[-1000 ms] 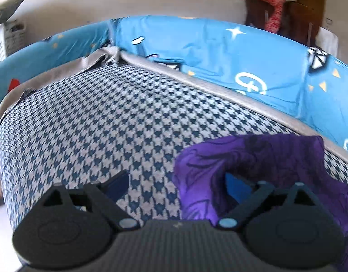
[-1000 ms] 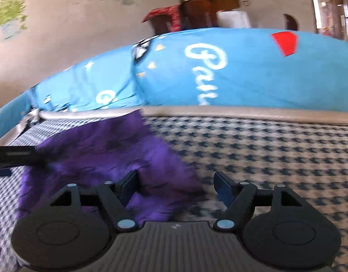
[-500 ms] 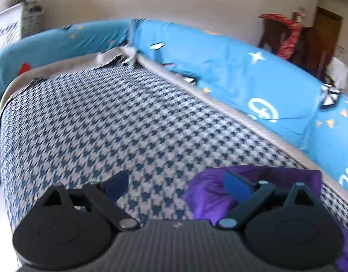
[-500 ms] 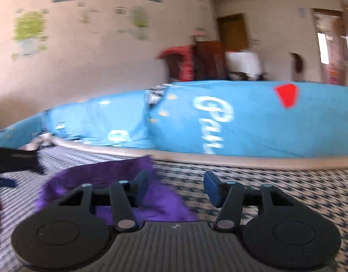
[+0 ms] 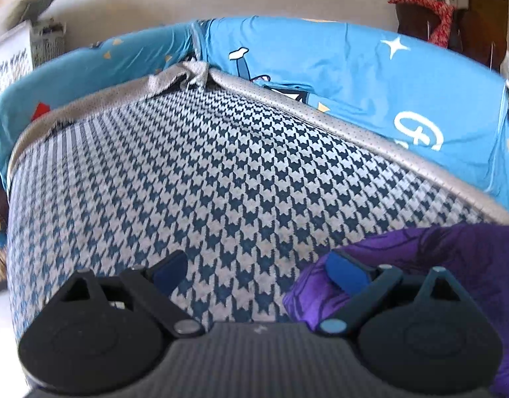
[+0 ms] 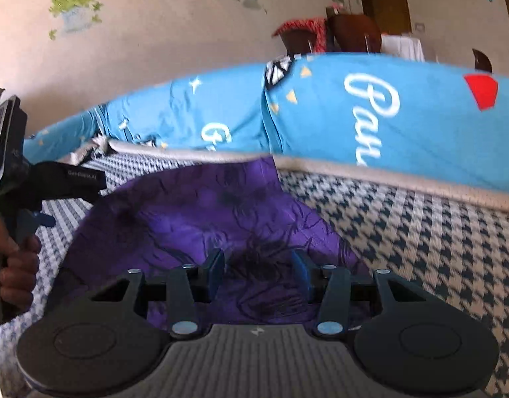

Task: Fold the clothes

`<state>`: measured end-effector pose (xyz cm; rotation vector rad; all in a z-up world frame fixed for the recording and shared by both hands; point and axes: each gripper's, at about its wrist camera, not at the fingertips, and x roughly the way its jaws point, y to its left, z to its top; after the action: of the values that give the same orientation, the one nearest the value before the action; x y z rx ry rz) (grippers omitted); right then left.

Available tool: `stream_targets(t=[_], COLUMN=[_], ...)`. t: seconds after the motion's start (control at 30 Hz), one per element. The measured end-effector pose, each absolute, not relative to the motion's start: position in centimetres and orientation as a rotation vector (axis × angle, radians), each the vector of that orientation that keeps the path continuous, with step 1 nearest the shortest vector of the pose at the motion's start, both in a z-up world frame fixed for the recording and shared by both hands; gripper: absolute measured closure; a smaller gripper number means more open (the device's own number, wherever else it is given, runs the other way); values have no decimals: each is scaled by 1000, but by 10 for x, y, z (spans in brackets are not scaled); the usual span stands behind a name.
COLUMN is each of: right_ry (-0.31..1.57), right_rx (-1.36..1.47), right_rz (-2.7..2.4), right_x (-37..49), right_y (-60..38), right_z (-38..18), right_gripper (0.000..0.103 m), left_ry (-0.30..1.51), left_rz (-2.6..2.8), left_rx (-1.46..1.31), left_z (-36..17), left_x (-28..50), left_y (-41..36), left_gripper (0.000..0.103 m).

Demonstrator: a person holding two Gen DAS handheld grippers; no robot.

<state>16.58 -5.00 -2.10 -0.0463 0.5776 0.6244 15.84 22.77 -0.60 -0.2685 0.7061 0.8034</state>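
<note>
Through the left wrist camera we look across the houndstooth mattress, and we take it as our landmark. Our left gripper hangs low over its near part with the fingers spread wide and nothing between them; only checked fabric shows in the gap. The purple garment lies on the mattress at the gripper's right side, its rumpled edge passing under the right finger, though we cannot tell whether finger and cloth touch. Along the far edge of the mattress runs a grey border, and beyond that stand the blue cushions with white lettering. We judge the left gripper sits at the garment's edge so that it can take hold of it for a fold.

Through the right wrist camera the purple garment is spread out on the mattress, reaching from our gripper to the far grey border, where one corner laps against the blue cushions. Our right gripper is directly over the cloth's near part, fingers parted with a moderate gap; dark creased fabric shows between them, but they are not closed on it. Near the garment's left edge we see the left gripper in the person's hand. We read this as both tools lining up on opposite sides of the garment, so the fold is not yet made.
</note>
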Motion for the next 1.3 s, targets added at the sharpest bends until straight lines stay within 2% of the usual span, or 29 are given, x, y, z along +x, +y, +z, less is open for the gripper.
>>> stream_targets(t=[0.37,0.97,1.3], right_ry=[598,522,518], right_rx=[-31,-19,-70], right_rz=[609,776,852], right_x=[167,112,67], right_y=[-48,-47,-29], right_z=[-35,10,5], right_gripper=[49,48,48], left_ry=[704,745,785], left_rz=[825,588,485], left_rx=[-253,-247,-142], left_z=[-20,46,43], left_x=[164,150,166], left_y=[223,196,172], left_gripper=[5,0,0])
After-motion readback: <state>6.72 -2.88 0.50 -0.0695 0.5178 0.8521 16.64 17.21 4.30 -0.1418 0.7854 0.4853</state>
